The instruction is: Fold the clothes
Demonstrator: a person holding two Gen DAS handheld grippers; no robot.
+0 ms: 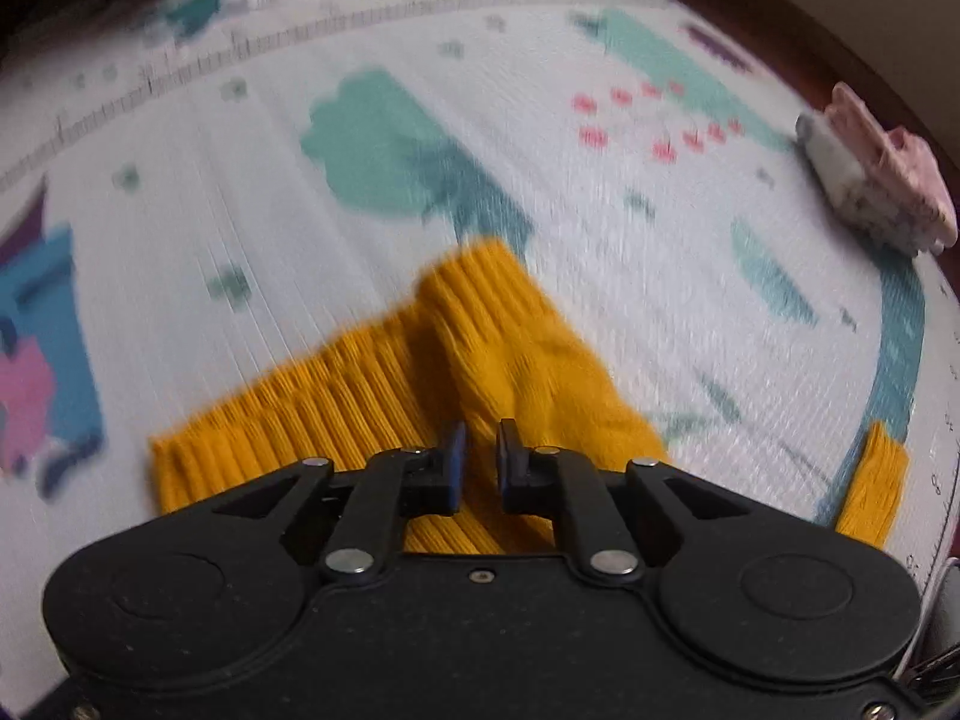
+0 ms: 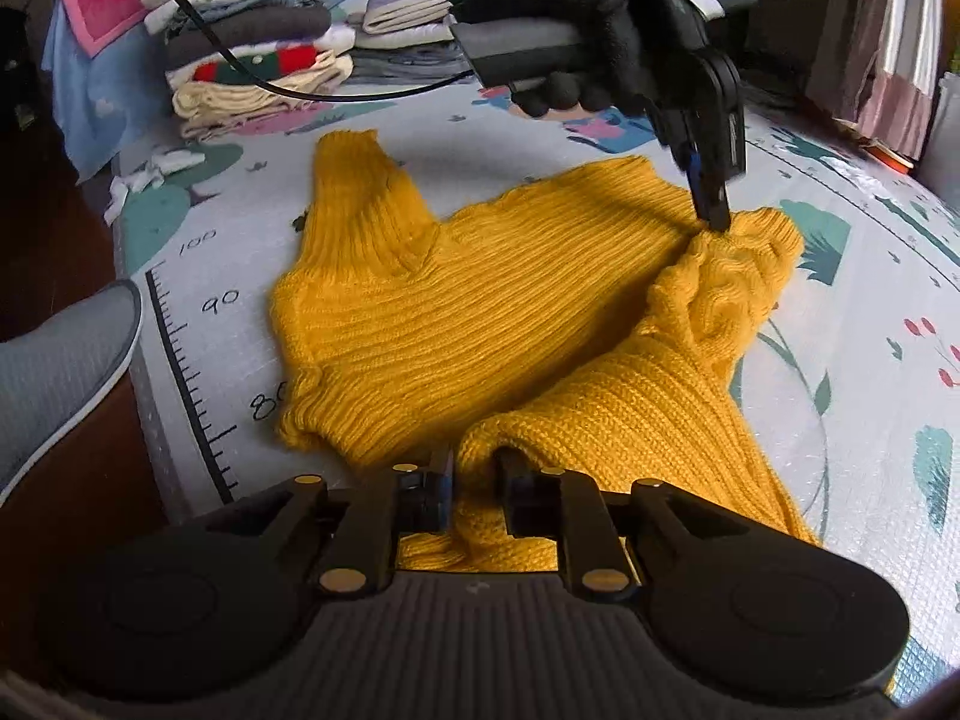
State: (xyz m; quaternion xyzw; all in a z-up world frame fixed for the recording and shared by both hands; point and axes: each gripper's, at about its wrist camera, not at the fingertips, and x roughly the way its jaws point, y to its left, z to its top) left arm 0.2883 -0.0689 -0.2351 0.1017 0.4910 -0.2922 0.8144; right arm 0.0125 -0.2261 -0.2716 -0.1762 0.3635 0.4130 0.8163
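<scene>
Landmark for all positions: the sweater (image 2: 480,324), a mustard ribbed knit lying on the printed mat (image 2: 870,420).

Left of the sweater, at the mat's edge, a printed ruler (image 2: 186,372) runs alongside; beyond it, at the far left, stands a stack (image 2: 252,42) of folded garments, which suggests earlier pieces are finished.

The sweater itself lies mostly flat. One sleeve (image 2: 366,204) still sticks out unfolded at its far left side. The near sleeve (image 2: 660,408) has been drawn across the body toward the right.

At the near edge of the sweater, the right hand-held gripper (image 2: 477,483) pinches a roll of knit between nearly closed jaws.

At the sweater's far right edge, the left hand-held gripper (image 2: 714,213), carried by a gloved hand (image 2: 576,30), is pressed together on a bunched fold of fabric.

Judgement: folding is at an early stage. One sleeve appears part-way in; the other sleeve and the body folds remain, then transfer to the stack.
</scene>
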